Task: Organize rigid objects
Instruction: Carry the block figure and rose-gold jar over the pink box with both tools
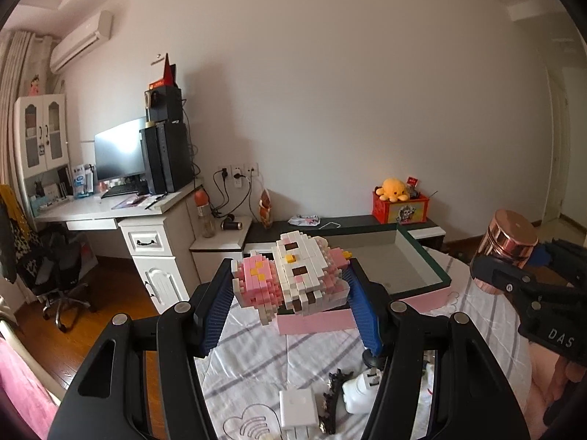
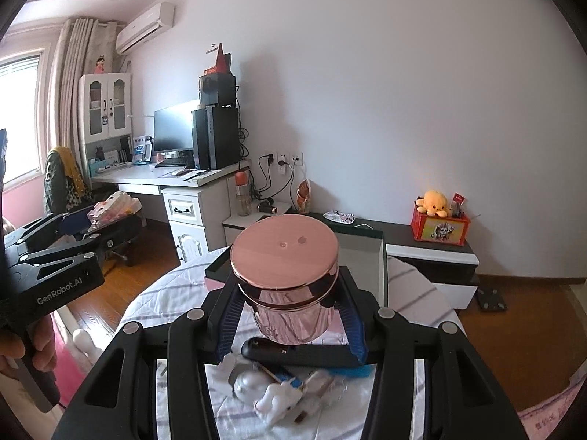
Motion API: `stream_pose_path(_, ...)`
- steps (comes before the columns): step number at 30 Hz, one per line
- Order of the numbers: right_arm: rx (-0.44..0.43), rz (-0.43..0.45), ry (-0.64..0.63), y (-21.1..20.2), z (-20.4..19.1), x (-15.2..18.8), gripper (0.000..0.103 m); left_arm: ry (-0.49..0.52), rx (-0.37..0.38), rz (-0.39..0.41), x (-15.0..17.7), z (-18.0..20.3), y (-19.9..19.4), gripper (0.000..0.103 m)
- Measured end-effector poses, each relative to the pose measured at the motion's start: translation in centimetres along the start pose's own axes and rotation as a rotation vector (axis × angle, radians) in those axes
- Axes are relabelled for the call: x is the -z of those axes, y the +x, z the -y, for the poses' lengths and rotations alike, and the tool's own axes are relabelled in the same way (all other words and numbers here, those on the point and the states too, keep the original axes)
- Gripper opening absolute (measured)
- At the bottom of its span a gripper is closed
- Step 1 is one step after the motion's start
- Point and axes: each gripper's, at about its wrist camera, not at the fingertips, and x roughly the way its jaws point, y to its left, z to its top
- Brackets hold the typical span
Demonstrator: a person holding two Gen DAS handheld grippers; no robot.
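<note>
My left gripper (image 1: 291, 286) is shut on a pink and white brick-built toy figure (image 1: 293, 275), held in the air above the bed in front of an open pink box (image 1: 422, 264) with a dark green rim. My right gripper (image 2: 288, 299) is shut on a shiny rose-gold jar (image 2: 286, 275) with a lid, held in front of the same box (image 2: 378, 256). The jar also shows in the left wrist view (image 1: 510, 234) at the far right. The left gripper with the toy shows at the left of the right wrist view (image 2: 110, 212).
On the striped bedsheet (image 1: 256, 348) below lie a white square adapter (image 1: 298, 409), a white plug (image 1: 361, 390) and a black hair clip (image 1: 330, 403). A black remote (image 2: 293, 354) and a white figurine (image 2: 279, 399) lie under the jar. A desk (image 1: 110, 209) stands left, a low cabinet (image 1: 348, 223) behind.
</note>
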Motion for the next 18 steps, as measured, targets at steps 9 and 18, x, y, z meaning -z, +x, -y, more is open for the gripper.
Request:
stream_pose_path(9,-0.008,-0.034,-0.022,4.6,1.8,-1.5,0.05,0.033,-0.054,-0.035,-1.3,0.0,5.4,0.06)
stream_pose_path(18,-0.015,-0.128,-0.011,11.0,4.8,-2.0,0.05,0.081,-0.082,-0.143,-2.2,1.1,14.6,0.06)
